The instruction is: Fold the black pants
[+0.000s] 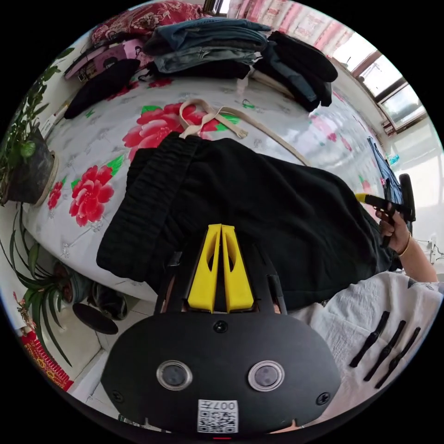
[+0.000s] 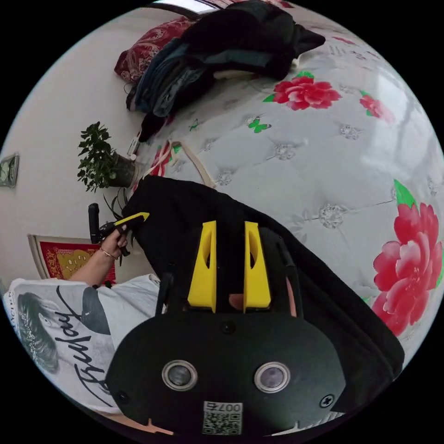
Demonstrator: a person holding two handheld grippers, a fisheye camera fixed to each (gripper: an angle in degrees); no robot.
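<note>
**Floral mattress, black pants flat and waiting**

Quilted white mattress cover (image 1: 277,125) with big red flowers underneath it all. Starting at the claws: left gripper (image 1: 221,227) with yellow jaws pressed together, tips over the cloth, nothing seen pinched between them. Right gripper (image 2: 229,225) with jaws parted, a strip of black cloth showing in the gap, hovering or resting on the fabric, contact hard to call. Same right gripper (image 1: 365,198) spotted in the left gripper view too, held in a hand (image 1: 395,231) at the far end of the garment.

Outward now to the soft black knit pants with the gathered elastic waistband (image 1: 259,208): spread across the near edge of the mattress, waistband end toward the potted plant (image 1: 25,157), matte, thick, a few soft wrinkles. Likely light and limp, no stiffness, prone to sagging and bunching when lifted. Best bets for a grip: waistband corner at one end, leg hem at the other, pinched through both layers.

Beyond, a cream fabric strap (image 1: 217,115) and a stack of folded clothes (image 1: 208,46).
</note>
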